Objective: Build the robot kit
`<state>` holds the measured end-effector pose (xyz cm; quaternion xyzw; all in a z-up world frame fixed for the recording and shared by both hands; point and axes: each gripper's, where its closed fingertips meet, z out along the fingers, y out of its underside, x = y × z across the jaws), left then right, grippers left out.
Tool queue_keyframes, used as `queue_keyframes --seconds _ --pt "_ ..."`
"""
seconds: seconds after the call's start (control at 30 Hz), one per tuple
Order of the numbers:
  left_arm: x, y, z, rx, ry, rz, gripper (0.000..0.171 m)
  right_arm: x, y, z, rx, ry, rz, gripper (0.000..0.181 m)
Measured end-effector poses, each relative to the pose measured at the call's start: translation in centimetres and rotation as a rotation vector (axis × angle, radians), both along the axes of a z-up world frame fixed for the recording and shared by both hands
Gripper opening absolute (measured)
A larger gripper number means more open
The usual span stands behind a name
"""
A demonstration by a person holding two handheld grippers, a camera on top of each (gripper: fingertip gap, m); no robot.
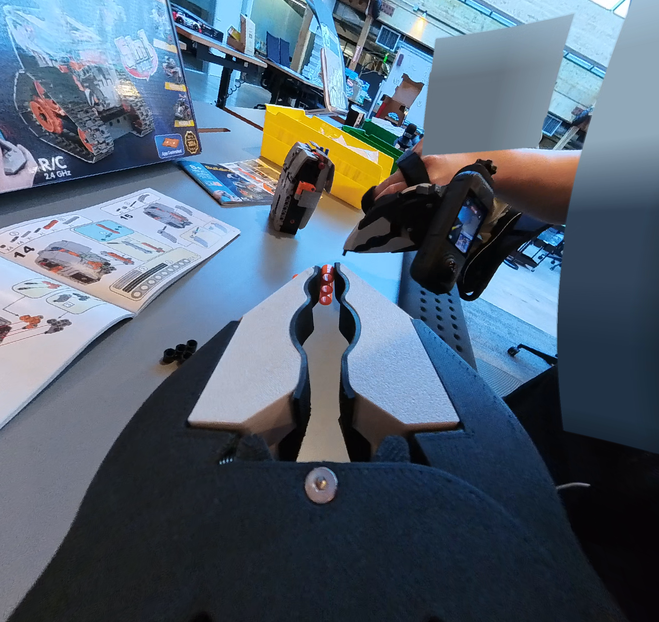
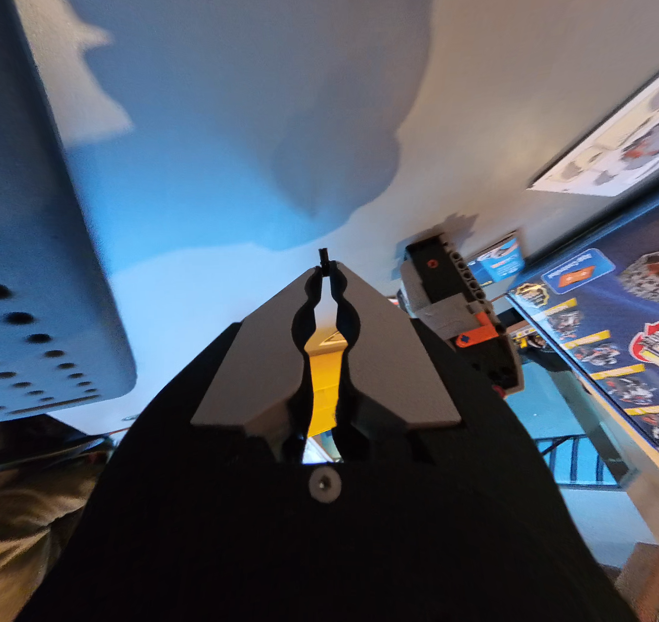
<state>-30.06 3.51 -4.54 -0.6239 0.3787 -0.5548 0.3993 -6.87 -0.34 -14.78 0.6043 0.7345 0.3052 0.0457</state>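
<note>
Left gripper (image 1: pixel 326 273) pinching orange studded piece (image 1: pixel 326 284) at tips, low over grey table (image 1: pixel 107 409). Right gripper (image 2: pixel 325 272) pressed on small black pin (image 2: pixel 323 258), pin protruding past tips; same gripper (image 1: pixel 351 246) seen just right of and beyond left gripper's tips, held in hand (image 1: pixel 403 180). Black connector cluster (image 1: pixel 180 350) left of left gripper, beside open instruction booklet (image 1: pixel 107 248). Grey-black model chassis (image 1: pixel 299 188) upright beyond tips; yellow bin (image 1: pixel 303 130) behind it. Toy box (image 1: pixel 89 70) far left.
</note>
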Motion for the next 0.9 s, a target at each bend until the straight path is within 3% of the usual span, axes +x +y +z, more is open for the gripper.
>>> queue_keyframes --seconds 0.43,0.9 --pt "-0.3 0.7 -0.8 -0.024 0.0 -0.002 0.003 2.1 -1.5 -0.9 -0.062 -0.132 -0.119 0.003" --pt "-0.3 0.6 -1.0 -0.022 0.01 -0.007 0.003 2.0 -1.7 -0.9 -0.057 -0.146 -0.164 0.004"
